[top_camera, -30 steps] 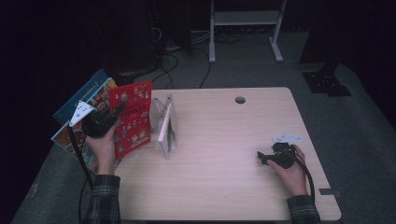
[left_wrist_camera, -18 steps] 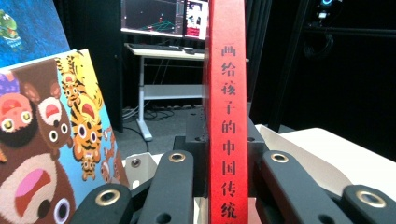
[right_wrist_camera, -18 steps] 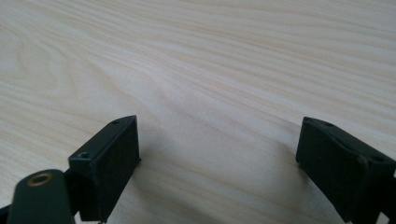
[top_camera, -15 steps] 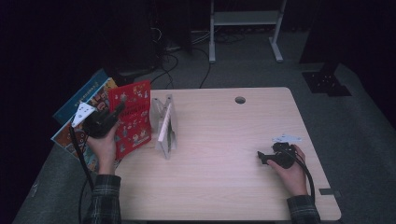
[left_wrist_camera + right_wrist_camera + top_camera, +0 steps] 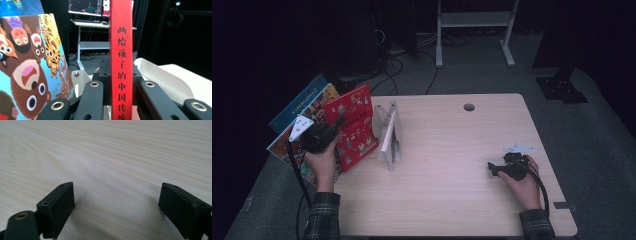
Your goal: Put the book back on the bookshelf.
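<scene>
Now left gripper (image 5: 121,100) fingers pinch red book (image 5: 121,50) spine between them; right gripper (image 5: 117,207) fingers spread wide over bare surface (image 5: 112,152).

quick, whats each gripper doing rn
Left gripper: shut on the thin red picture book, gripped at its spine.
Right gripper: open, empty, over the pale wooden table.

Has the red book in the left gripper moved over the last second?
Barely. The red book, clamped in the left gripper, sits at about the same spot beside the white rack on the table, perhaps tilted slightly.
</scene>
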### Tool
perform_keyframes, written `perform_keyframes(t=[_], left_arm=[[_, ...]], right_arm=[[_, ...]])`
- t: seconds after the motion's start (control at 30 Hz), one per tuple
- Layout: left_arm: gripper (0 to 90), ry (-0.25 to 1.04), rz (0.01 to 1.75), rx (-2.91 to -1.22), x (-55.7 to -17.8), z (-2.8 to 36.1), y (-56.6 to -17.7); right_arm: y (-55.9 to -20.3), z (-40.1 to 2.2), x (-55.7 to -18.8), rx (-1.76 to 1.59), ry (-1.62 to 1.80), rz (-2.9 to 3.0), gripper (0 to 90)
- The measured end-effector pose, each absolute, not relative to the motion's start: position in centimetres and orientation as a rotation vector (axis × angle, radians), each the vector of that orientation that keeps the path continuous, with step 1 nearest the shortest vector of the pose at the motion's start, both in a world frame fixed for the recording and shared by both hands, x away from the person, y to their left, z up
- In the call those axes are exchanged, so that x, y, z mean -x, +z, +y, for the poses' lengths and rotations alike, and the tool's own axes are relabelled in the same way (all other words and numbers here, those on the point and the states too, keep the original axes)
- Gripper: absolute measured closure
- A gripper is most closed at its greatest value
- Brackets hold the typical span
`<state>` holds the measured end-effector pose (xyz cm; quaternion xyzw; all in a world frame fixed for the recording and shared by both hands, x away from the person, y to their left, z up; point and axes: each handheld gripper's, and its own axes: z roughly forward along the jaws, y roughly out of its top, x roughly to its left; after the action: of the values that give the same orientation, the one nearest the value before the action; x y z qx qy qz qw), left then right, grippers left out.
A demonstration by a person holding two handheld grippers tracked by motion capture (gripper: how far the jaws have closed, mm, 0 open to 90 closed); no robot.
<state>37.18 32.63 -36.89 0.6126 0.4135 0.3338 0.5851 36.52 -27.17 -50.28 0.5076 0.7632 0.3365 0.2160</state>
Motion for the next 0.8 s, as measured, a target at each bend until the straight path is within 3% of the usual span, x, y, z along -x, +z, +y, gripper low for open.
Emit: perform_keyframes(t=[0.8], left_arm=[[79.2,0.779,1.019,-1.471,-36.0,32.7,-39.2]], right_arm=[[-50.3,-27.2,-36.5,-1.408,0.933,2.115,12.3]])
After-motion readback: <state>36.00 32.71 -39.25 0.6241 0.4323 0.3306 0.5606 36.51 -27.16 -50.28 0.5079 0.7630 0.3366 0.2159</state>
